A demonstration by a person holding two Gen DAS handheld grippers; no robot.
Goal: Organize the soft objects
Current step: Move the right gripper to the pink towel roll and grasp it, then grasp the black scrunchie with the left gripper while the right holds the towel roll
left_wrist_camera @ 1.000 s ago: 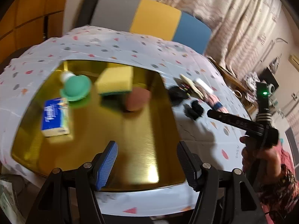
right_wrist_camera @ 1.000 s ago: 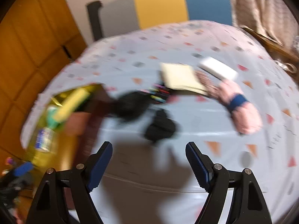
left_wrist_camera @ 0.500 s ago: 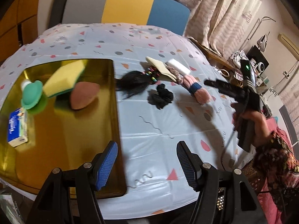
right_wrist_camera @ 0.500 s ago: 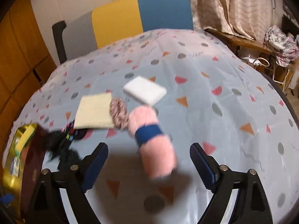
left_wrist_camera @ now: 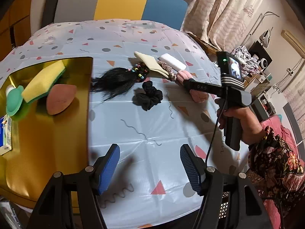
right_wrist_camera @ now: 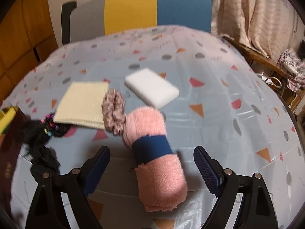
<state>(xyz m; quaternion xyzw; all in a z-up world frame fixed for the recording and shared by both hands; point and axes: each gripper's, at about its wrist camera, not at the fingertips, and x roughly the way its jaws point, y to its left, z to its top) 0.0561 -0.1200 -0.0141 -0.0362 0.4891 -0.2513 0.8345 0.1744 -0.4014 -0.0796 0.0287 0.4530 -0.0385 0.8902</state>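
A pink fuzzy roll with a blue band lies on the patterned tablecloth between the fingers of my right gripper. Its jaws are closing, and the pads stand clear of the roll on both sides. Behind the roll lie a mottled scrunchie, a cream cloth and a white sponge. A black scrunchie and a black hairpiece with coloured beads lie further left. My left gripper hangs open and empty over bare cloth near the front edge, beside the gold tray.
The tray holds a yellow sponge, a brown pad, a green item and a tissue pack. A chair stands behind the table. A person's hand and floral sleeve come in from the right.
The left view has swung right from over the tray to the tablecloth. The right gripper has moved right from the black scrunchie and down over the pink roll, which now lies between its fingers.
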